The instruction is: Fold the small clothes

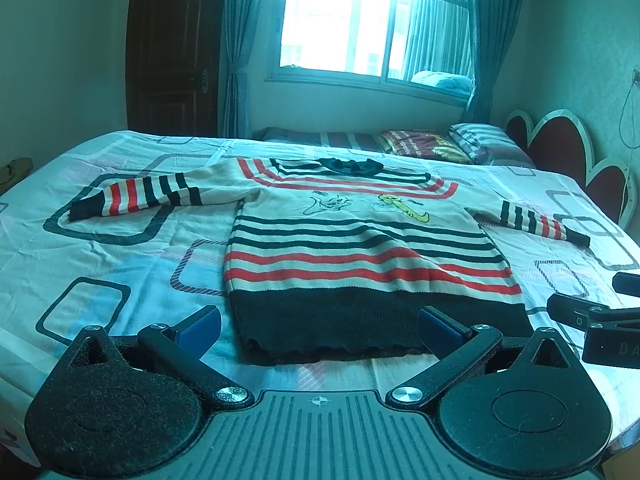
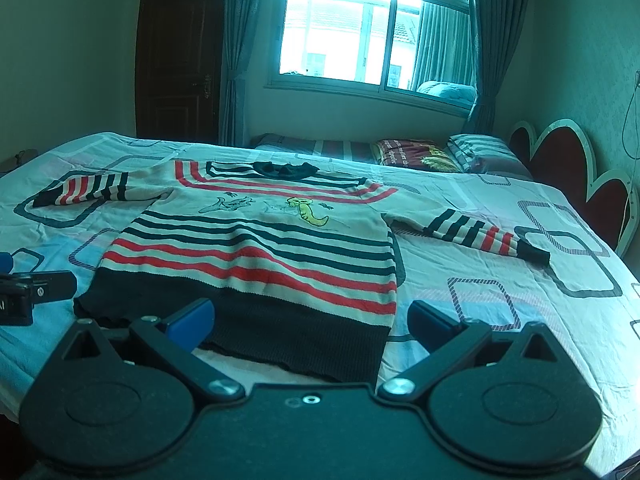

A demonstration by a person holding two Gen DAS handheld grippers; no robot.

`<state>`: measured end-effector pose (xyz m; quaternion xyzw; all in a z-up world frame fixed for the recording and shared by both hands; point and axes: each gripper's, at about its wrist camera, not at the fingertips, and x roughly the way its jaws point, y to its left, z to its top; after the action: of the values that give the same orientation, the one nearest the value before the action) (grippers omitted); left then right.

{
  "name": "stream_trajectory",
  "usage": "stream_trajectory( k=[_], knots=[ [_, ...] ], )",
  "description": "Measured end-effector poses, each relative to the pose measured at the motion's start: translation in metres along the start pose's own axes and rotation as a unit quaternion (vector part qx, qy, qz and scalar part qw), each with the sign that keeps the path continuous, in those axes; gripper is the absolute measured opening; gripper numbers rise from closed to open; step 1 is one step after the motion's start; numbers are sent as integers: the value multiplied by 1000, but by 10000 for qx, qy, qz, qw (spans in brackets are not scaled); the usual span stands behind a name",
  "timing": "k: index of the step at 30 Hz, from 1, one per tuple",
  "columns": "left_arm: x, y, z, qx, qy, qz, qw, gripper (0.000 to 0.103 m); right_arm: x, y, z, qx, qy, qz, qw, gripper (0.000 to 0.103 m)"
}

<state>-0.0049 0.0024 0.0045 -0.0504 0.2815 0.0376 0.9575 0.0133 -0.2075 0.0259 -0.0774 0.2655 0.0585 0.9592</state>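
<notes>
A small striped knit sweater [image 1: 352, 248] lies flat, front up, on the bed, with both sleeves spread out sideways and its dark hem nearest me. It also shows in the right wrist view [image 2: 256, 256]. My left gripper [image 1: 318, 326] is open and empty, hovering just before the hem's middle. My right gripper [image 2: 310, 320] is open and empty, near the hem's right corner. The right gripper shows at the right edge of the left wrist view [image 1: 592, 320], and the left gripper at the left edge of the right wrist view [image 2: 28, 292].
The bed sheet [image 1: 120, 248] has a pattern of rounded squares. Pillows [image 1: 440, 144] lie at the far right by the red headboard [image 1: 560, 152]. A window [image 1: 360, 28] with curtains and a dark door [image 1: 172, 52] are behind the bed.
</notes>
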Motion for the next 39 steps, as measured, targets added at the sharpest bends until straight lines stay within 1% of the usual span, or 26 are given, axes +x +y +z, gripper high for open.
stream_trajectory(
  k=[18,27,28,30,32,33,34,37,39],
  knots=[
    [0,-1,0,25,9,-17,10000,103,-1,-2,0,27,-9,13,10000,102],
    [11,-5,3,47,142,-2,9999,103,7,-8,-2,42,50,-30,10000,102],
    [13,-5,6,56,120,19,9999,103,8,-11,-1,52,56,-59,10000,102],
    [18,-3,12,35,111,-67,9999,103,12,-18,1,99,72,-145,9998,102],
    [31,-2,21,74,320,12,9995,103,18,-30,5,153,54,-294,9994,102],
    [40,0,25,101,412,-24,9991,103,21,-37,8,169,41,-373,9992,102],
    [46,1,30,140,420,-145,9989,103,24,-44,12,177,-4,-459,9988,102],
    [62,5,51,265,108,-191,9994,103,33,-69,26,187,-219,-728,9969,102],
    [79,7,74,345,-117,-179,9992,103,44,-92,39,372,-323,-803,9956,102]
  ],
)
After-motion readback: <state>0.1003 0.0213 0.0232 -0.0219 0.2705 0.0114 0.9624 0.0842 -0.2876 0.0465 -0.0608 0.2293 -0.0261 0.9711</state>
